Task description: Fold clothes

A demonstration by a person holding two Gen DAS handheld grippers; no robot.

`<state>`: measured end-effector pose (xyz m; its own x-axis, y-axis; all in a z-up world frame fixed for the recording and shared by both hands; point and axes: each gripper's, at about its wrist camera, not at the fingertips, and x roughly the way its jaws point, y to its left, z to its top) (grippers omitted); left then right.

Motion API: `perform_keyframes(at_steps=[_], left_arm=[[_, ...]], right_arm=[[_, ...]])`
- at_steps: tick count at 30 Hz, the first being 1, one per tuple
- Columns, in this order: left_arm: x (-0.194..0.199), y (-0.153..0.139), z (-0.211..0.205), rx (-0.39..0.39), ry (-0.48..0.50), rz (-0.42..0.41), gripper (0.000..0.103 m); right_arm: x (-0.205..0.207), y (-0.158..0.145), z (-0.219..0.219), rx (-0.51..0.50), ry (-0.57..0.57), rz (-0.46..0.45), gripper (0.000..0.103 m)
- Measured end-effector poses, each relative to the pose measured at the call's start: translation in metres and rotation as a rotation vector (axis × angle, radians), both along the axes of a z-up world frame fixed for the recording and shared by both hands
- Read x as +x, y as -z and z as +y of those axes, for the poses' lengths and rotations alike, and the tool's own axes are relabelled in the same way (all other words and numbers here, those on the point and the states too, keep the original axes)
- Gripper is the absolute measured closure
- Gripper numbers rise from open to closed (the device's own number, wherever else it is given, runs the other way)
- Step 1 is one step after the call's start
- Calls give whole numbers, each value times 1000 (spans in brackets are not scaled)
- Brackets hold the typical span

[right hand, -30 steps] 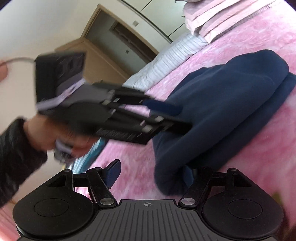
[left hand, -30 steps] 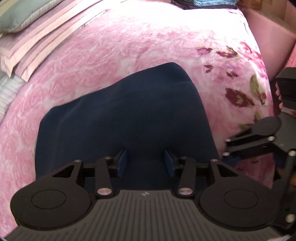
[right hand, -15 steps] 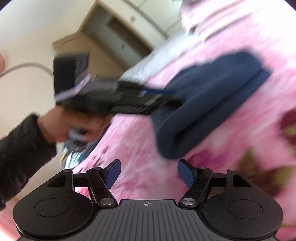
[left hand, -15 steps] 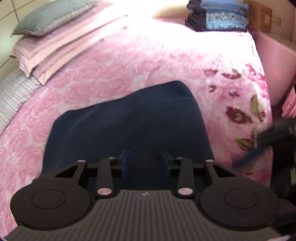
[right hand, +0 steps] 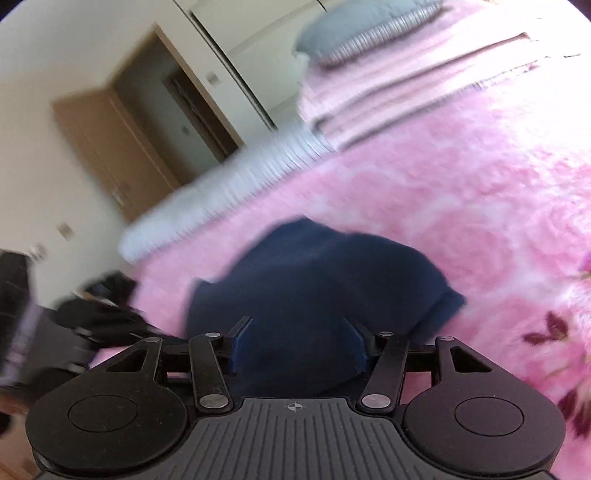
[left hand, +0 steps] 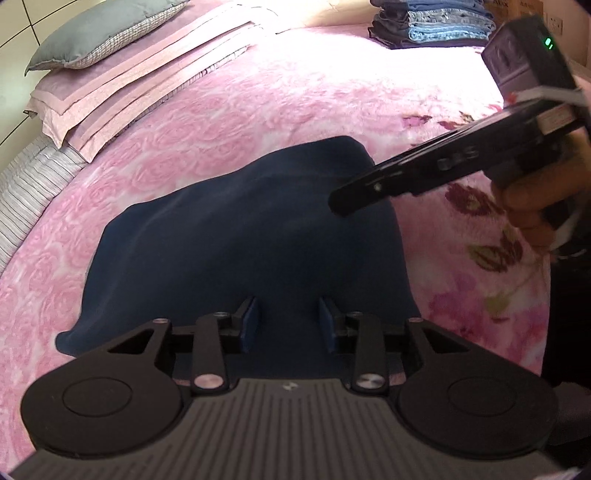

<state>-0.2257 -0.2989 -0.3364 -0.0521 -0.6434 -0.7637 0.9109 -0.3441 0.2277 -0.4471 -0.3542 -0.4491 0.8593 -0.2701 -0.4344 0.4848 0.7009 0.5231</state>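
A folded navy garment (left hand: 243, 236) lies on the pink rose-patterned bedspread (left hand: 258, 110). My left gripper (left hand: 289, 323) hangs over the garment's near edge, its blue pads (left hand: 248, 325) apart and open, with only cloth showing below the gap. My right gripper (left hand: 343, 195), held in a hand (left hand: 532, 206), reaches in from the right above the garment's far right part. In the right wrist view the garment (right hand: 317, 273) fills the space between the right gripper's (right hand: 298, 345) fingers. Its jaws are closing, and I see no pad pressing the cloth. The left gripper (right hand: 92, 325) is a dark blur at the left.
Pink striped pillows (left hand: 140, 70) topped by a grey cushion (left hand: 103, 33) lie at the head of the bed. A stack of folded blue clothes (left hand: 432, 22) sits at the far edge. In the right wrist view a doorway (right hand: 155, 129) and white cupboards stand beyond the bed.
The right gripper swung from beside the bed's edge to above the garment's far right part, and its fingers came closer together. The left gripper drew back a little, its pads slightly closer than a second ago.
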Motion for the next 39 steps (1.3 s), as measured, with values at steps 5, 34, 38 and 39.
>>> perform_keyframes(at_steps=[5, 34, 38, 39], left_arm=[[-4, -2, -1, -2, -9, -6, 72], [44, -22, 72, -181, -72, -386, 37], [44, 8, 83, -219, 69, -633, 35], [45, 16, 83, -222, 103, -675, 35]], right_arm=[[-10, 9, -12, 9, 12, 27, 68], [-17, -37, 82, -401, -197, 288, 29], [22, -31, 133, -580, -346, 375, 29], [35, -27, 145, -633, -380, 404, 29]])
